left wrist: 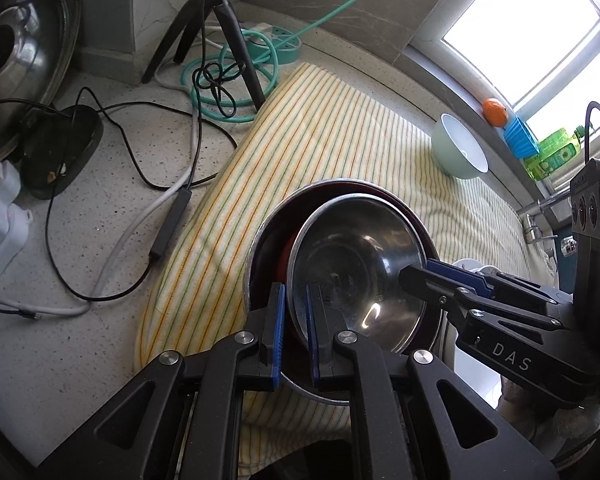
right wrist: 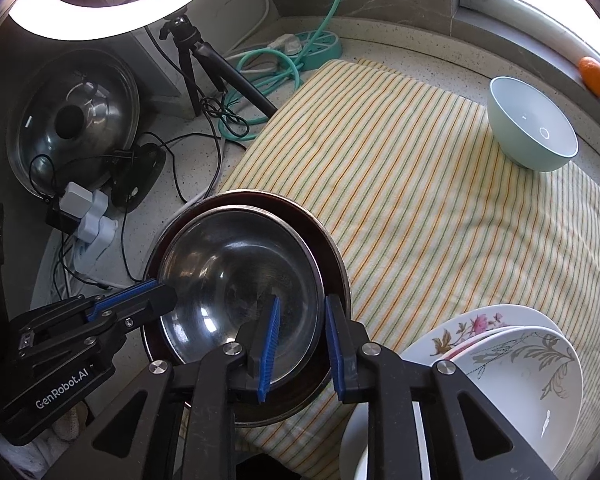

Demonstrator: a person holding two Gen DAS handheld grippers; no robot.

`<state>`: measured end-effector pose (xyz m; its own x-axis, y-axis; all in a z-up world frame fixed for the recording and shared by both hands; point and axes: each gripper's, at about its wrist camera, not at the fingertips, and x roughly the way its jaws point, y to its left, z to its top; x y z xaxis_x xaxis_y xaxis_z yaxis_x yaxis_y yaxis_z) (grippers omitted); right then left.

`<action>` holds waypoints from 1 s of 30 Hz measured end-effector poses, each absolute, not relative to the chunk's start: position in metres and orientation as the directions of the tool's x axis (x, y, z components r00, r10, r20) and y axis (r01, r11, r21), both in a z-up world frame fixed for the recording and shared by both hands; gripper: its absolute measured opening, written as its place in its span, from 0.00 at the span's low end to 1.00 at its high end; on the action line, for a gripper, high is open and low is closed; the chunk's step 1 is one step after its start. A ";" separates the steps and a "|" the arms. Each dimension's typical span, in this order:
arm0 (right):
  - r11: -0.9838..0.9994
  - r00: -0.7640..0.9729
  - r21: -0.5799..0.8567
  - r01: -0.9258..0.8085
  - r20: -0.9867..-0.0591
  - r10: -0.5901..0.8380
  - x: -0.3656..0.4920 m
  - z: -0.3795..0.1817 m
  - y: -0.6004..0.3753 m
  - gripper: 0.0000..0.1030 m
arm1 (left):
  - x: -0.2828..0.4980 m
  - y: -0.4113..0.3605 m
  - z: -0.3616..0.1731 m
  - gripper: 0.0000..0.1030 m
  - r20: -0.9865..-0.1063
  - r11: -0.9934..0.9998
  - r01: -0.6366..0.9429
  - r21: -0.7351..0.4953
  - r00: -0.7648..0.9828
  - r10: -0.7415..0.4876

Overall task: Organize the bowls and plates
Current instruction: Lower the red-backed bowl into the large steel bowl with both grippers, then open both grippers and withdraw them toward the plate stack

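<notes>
Left fingers (left wrist: 277, 332) clamped on steel bowl (left wrist: 356, 268) rim at 9 o'clock. Right fingers (right wrist: 269, 344) parted astride rim at 3 o'clock, nested in red-lined pan (right wrist: 332, 264) on striped cloth (right wrist: 440, 200).

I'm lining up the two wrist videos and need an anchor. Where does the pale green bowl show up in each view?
Left wrist: pale green bowl at upper right, on the far edge of the striped cloth.
Right wrist: pale green bowl at upper right, same cloth edge.
Shared landmark: the orange fruit on the window sill just beyond it.
</notes>
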<state>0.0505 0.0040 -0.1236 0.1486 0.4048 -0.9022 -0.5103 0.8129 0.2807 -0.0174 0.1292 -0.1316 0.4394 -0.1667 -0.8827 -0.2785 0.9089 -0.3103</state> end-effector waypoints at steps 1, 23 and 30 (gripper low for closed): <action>0.812 0.147 0.283 -0.510 -0.902 0.407 0.050 -0.123 0.004 0.21 | -0.018 0.129 -0.132 0.08 -0.882 0.908 -0.278 -0.314 0.440 -0.171; 0.807 0.155 0.321 -0.496 -0.882 0.446 0.042 -0.104 -0.010 0.22 | -0.022 0.128 -0.112 0.10 -0.870 0.916 -0.287 -0.282 0.479 -0.118; 0.775 0.170 0.386 -0.500 -0.834 0.525 0.037 -0.085 -0.023 0.23 | -0.026 0.120 -0.093 0.12 -0.851 0.927 -0.272 -0.257 0.519 -0.084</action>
